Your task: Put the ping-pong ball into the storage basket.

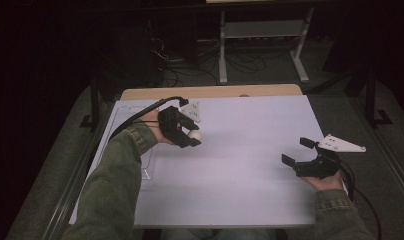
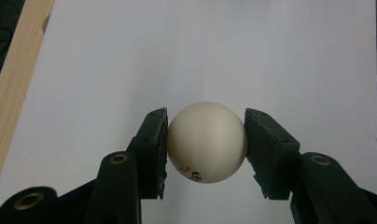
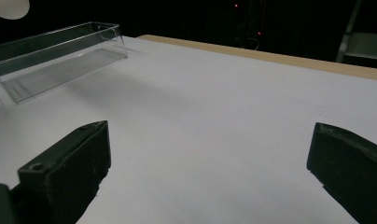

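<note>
One ball (image 2: 206,142) clamped, left hand-held gripper (image 1: 189,136); tray (image 3: 56,58) near table edge.

High view: fixed overhead, behind the person, looking forward and down on the whole white table (image 1: 240,150). Left gripper view: rides the left gripper (image 2: 206,142), looks steeply down past its fingers – close, ball (image 2: 206,142) between them. Right gripper view: low, nearly level, across the table (image 3: 214,121) beyond the right gripper (image 3: 210,158). All three share the table top.
</note>
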A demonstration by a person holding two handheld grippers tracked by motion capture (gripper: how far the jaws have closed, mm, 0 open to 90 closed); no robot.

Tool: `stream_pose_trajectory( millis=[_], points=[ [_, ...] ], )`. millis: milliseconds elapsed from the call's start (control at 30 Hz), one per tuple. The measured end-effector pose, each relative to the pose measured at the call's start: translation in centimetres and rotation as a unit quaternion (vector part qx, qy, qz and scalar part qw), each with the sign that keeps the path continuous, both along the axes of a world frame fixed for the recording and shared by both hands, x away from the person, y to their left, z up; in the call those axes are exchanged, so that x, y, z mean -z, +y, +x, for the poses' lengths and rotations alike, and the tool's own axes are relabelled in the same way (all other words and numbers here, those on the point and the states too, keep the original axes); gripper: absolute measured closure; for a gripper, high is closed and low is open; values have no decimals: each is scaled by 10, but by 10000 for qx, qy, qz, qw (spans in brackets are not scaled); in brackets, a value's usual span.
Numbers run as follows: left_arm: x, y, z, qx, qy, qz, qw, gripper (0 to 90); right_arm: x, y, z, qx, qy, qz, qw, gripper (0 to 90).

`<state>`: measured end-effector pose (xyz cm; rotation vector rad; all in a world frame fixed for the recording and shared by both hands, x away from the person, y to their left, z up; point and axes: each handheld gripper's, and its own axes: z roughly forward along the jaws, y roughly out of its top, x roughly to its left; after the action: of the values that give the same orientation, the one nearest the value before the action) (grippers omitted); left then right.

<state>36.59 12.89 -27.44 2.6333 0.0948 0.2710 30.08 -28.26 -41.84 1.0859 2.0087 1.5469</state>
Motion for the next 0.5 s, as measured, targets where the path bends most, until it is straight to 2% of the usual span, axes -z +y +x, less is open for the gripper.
stream_pose_trajectory(
  millis=[500],
  points=[
    [-5,24,-1,-243,16,230,9994,515,0,1,0,-4,-16,-15,10000,0]
  ],
)
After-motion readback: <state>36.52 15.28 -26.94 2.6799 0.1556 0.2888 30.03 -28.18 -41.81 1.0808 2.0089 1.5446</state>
